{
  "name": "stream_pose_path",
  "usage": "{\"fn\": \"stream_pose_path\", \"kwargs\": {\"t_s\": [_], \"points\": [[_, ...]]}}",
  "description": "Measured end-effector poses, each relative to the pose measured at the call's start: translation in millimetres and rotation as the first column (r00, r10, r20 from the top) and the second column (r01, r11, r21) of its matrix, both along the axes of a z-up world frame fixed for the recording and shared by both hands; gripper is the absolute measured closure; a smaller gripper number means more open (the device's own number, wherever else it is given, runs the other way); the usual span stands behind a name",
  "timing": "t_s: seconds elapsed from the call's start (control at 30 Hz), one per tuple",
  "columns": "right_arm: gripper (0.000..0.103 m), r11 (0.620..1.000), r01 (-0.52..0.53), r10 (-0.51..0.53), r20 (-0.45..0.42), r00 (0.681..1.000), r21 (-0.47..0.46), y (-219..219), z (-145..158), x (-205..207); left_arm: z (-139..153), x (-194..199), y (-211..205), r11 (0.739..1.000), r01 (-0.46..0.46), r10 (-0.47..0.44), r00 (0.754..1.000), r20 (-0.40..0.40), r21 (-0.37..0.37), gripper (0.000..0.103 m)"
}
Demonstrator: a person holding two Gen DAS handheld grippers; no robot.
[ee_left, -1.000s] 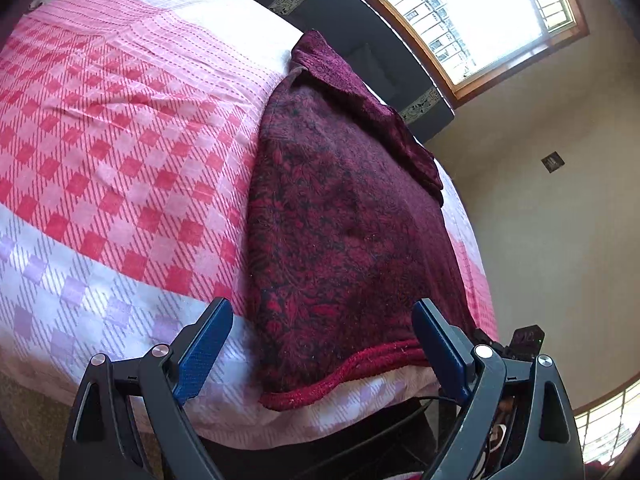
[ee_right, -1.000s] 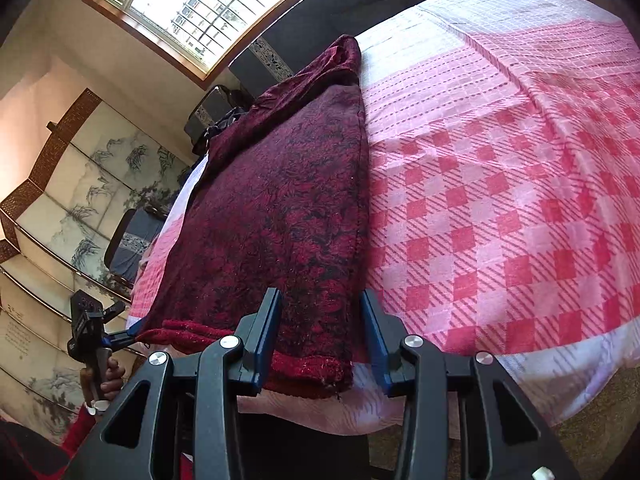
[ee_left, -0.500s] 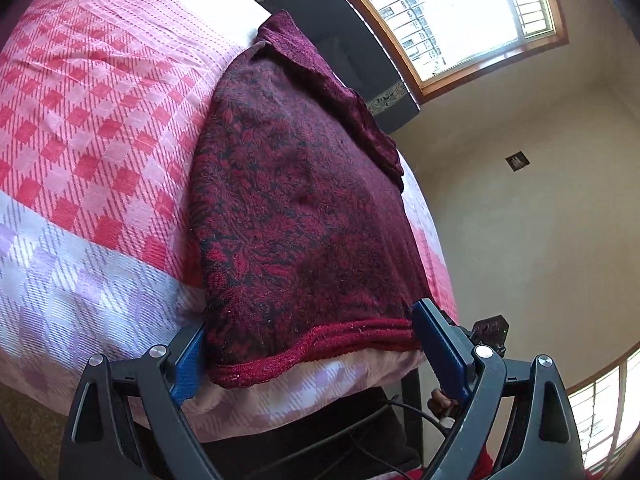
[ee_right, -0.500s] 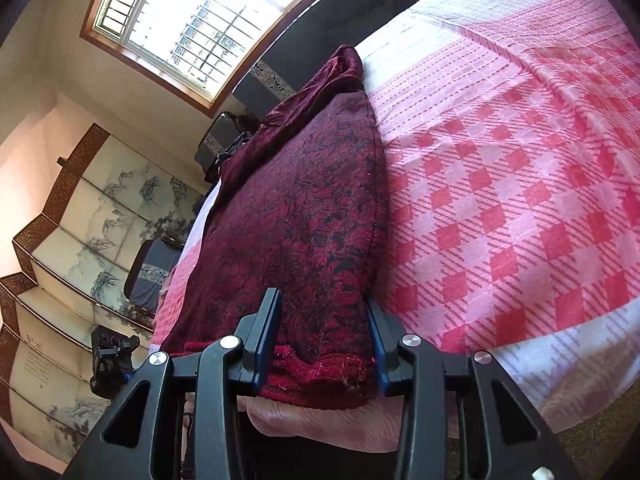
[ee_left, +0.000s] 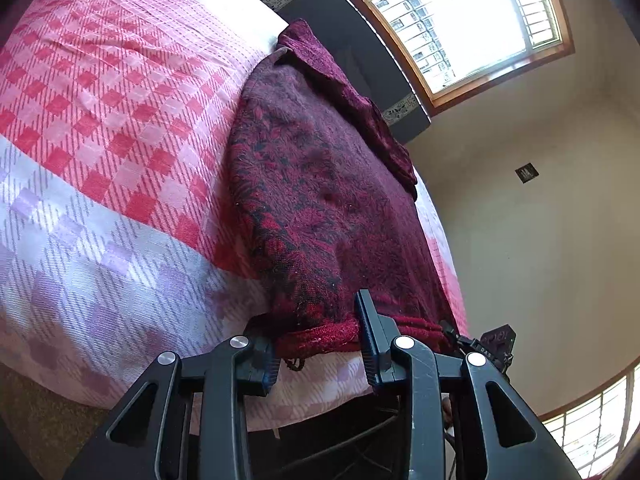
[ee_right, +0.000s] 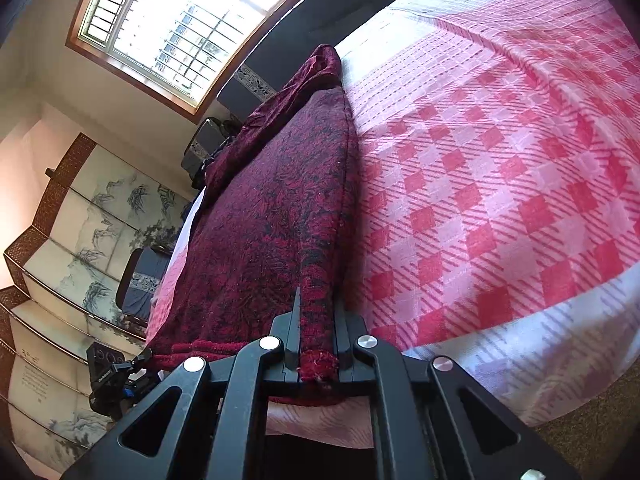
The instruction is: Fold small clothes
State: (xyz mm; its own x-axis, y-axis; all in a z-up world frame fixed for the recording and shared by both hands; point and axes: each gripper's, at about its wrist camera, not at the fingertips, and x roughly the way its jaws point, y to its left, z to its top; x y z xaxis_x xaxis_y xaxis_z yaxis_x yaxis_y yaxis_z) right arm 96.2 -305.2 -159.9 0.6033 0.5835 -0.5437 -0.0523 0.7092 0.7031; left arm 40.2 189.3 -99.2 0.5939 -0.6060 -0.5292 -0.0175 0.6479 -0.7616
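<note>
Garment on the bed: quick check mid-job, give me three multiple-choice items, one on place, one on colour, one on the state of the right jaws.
1. Where does the garment lie?
A. On the floor
B. Along the bed's side edge, hem at the near end
C. Draped over the window

2. What colour is the garment?
A. Dark red with a black pattern
B. Plain white
C. Blue stripes

3. What is the right gripper doing?
A. Jaws wide open above the bed
B. Jaws shut on the bedspread only
C. Jaws shut on the garment's hem corner

Answers:
1. B, it runs lengthwise near the bed's edge, with its hem toward both cameras.
2. A, both views show dark red cloth with a black pattern.
3. C, the right wrist view shows red hem pinched between the jaws.
</note>
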Motion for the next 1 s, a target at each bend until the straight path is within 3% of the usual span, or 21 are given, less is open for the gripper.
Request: {"fn": "stream_pose_path", "kwargs": {"t_s": [0.07,0.1,0.13,0.23,0.4,0.47,0.5,0.53,0.57,0.6,0.77,1.0], "points": [[0.095,1.0,-0.013,0.013,0.001,1.0,0.004,-0.8,-0.9,-0.7,-0.3,2.1,4.8,1.0,-0.002,0.002,1.0,-0.018,-0.002,0.052],[0.095,1.0,-0.017,0.017,-0.002,1.0,0.014,-2.0,-2.2,-1.6,-1.7,3.5,8.3,1.0,-0.005,0.005,1.0,-0.027,-0.022,0.039],[0.095,0.999,-0.017,0.017,-0.006,1.0,0.029,-3.7,-3.1,-1.5,-2.0,4.4,11.8,0.998,-0.009,0.008,1.0,-0.023,-0.054,0.035],[0.093,0.998,-0.017,0.018,-0.018,1.0,0.063,-7.3,-4.3,-0.1,2.2,12.3,16.9,0.997,-0.017,0.014,0.999,-0.033,-0.072,0.03],[0.091,0.999,-0.031,0.032,-0.027,0.999,0.036,-2.2,-1.1,2.3,3.1,27.7,10.9,0.996,0.014,-0.016,0.999,-0.029,-0.085,0.028],[0.091,0.999,-0.029,0.03,-0.028,0.999,0.034,-1.8,-0.9,2.4,3.7,28.1,8.7,0.997,0.001,-0.002,1.0,-0.022,-0.072,0.03],[0.091,0.999,-0.026,0.027,-0.029,0.999,0.033,-1.8,-1.0,2.4,2.7,28.0,7.2,0.999,-0.006,0.004,1.0,-0.026,-0.052,0.041],[0.091,0.999,-0.028,0.028,-0.031,0.999,0.026,-1.0,-0.2,3.7,0.9,29.1,4.8,1.0,-0.002,0.0,0.999,-0.04,-0.031,0.07],[0.092,0.999,-0.032,0.032,-0.034,0.999,0.015,0.3,0.4,2.7,-3.0,30.0,2.4,1.0,0.004,-0.004,0.998,-0.064,-0.007,0.084],[0.092,0.999,-0.037,0.037,-0.036,0.999,0.006,2.0,1.4,3.5,-6.4,29.7,2.0,1.0,-0.006,0.007,0.997,-0.081,0.014,0.09],[0.094,0.999,-0.054,0.055,-0.035,0.998,0.005,5.0,7.4,6.1,4.0,20.1,1.5,0.989,-0.081,0.086,0.996,-0.03,0.125,0.091],[0.095,0.985,-0.056,0.054,0.014,0.998,0.16,-4.8,32.0,12.1,49.3,22.3,-20.3,0.942,-0.101,0.072,0.992,0.103,0.321,0.092]]}}
